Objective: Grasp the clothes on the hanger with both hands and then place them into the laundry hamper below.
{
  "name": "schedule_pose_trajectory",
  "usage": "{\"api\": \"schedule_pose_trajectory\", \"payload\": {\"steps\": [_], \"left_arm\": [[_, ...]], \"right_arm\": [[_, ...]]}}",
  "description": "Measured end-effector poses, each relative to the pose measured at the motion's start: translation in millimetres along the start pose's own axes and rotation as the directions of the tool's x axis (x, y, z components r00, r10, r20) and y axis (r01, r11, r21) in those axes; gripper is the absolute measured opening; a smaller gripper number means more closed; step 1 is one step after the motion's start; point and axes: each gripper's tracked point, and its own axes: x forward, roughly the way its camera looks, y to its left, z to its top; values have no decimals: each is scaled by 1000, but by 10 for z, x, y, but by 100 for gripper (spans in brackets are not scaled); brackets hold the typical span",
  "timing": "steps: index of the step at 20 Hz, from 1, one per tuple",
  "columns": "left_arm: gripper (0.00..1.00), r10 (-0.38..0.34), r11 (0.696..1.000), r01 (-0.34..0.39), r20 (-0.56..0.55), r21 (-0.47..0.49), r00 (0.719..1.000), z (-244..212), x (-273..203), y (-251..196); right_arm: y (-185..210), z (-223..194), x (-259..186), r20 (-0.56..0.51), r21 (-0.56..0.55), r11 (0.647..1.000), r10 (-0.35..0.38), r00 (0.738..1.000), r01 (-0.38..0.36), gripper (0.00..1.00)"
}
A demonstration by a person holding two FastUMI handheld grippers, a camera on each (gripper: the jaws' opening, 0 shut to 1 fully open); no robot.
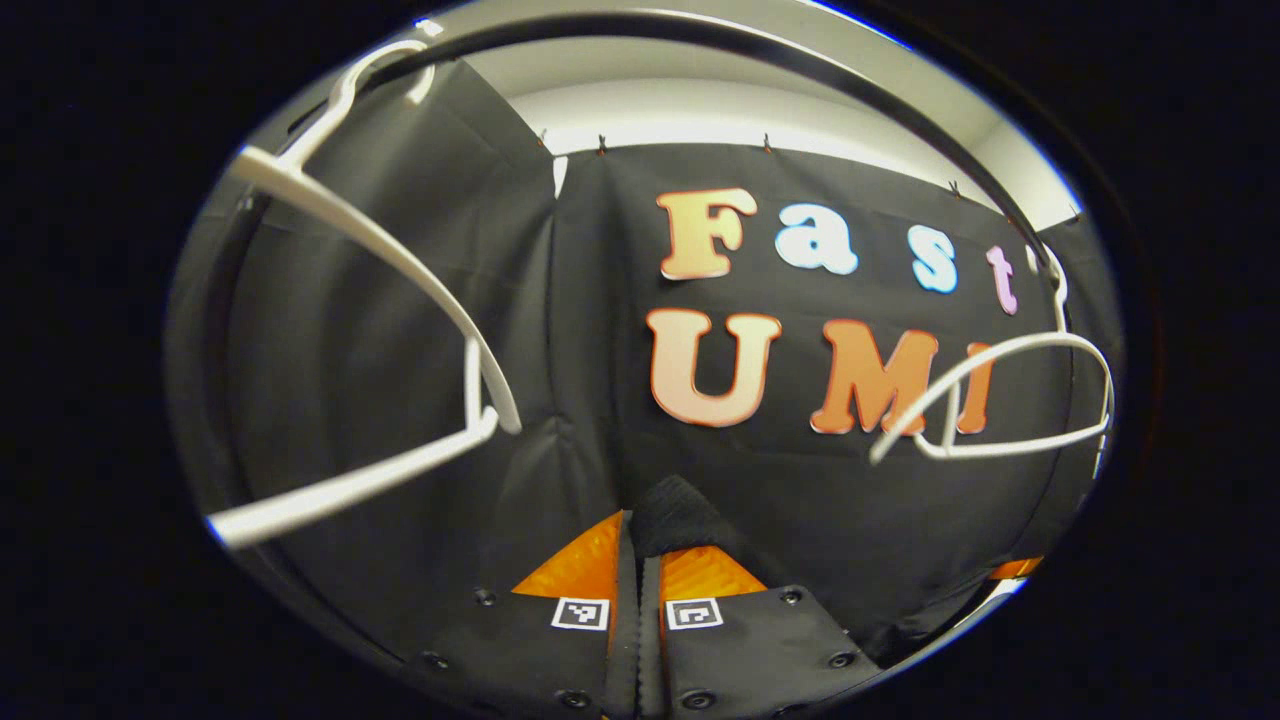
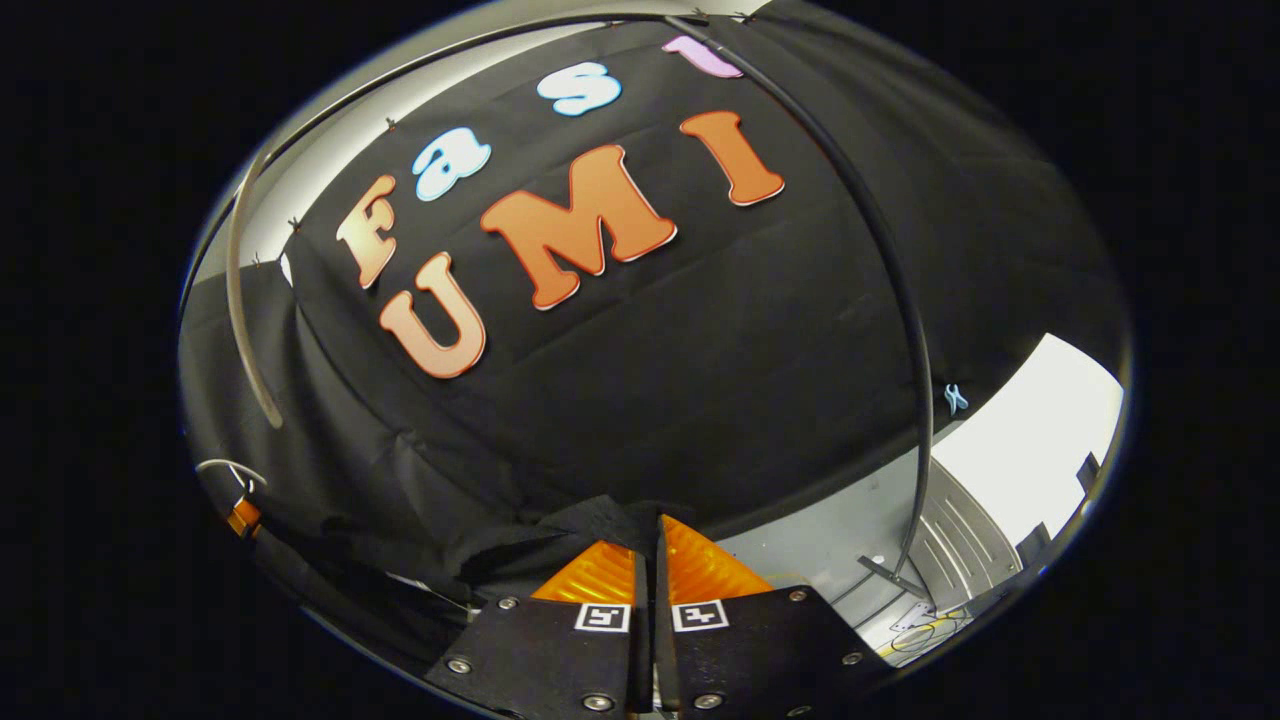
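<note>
Left gripper (image 1: 640,570): the fingers are closed together, with a fold of black fabric pinched between their tips. This is the garment (image 1: 680,515), which rises as a dark ridge directly ahead of the fingertips. Right gripper (image 2: 655,560): the fingers are likewise closed, and a bunched edge of the same dark garment (image 2: 590,525) sits at and just left of their tips; both fingers appear to press on it.

Judgement: the two-point hold spreads the cloth between the grippers so that it can be carried as one piece and lowered without trailing.

Garment appearance: black, soft, matte, crumpled at each grasp point. It merges with the dark booth wall behind, so its full outline cannot be determined.

Beyond the left fingers, up and to the left, a white hanger (image 1: 400,300) hangs bare from a dark rail (image 1: 700,40); a second white hanger (image 1: 1000,400) hangs farther right. Judgement: the garment is already off its hanger.

Beyond the right fingers, a thin black rod (image 2: 890,270) curves downward to the right. The laundry hamper cannot be identified.
</note>
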Motion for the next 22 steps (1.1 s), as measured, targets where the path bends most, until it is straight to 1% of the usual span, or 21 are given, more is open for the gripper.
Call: {"api": "schedule_pose_trajectory", "payload": {"steps": [3, 6, 9, 13, 15, 20, 21, 22], "left_arm": [[7, -38, 999, 41, -80, 36, 996, -438, 12, -117], [7, -69, 997, 74, -164, 21, 984, -865, 36, -246], [7, -105, 994, 109, -249, 2, 963, -1278, 43, -383], [7, -164, 986, 166, -358, -24, 919, -1820, -109, -605], [7, -187, 981, 187, -408, -40, 893, -2077, -92, -749], [7, -230, 970, 241, -492, -42, 840, -2532, -21, -1069], [5, -239, 967, 251, -513, -47, 824, -2667, -35, -1112], [7, -249, 964, 259, -538, -59, 805, -2776, -43, -1162]], "right_arm": [[86, -289, 64, -49, -31, 1000, 3, 999, -5, 1], [97, -541, 79, -90, -46, 999, -4, 996, 0, 1], [69, -783, 93, -129, -70, 997, -17, 991, 8, 1], [59, -1100, 145, -182, -94, 995, -33, 983, 16, 1], [75, -1296, 159, -208, -106, 994, -43, 977, 21, 1], [60, -1747, 313, -271, -131, 991, -76, 959, 42, 1], [55, -1822, 346, -285, -137, 989, -84, 955, 46, 1], [34, -1898, 413, -296, -146, 988, -94, 950, 52, 1]]}}
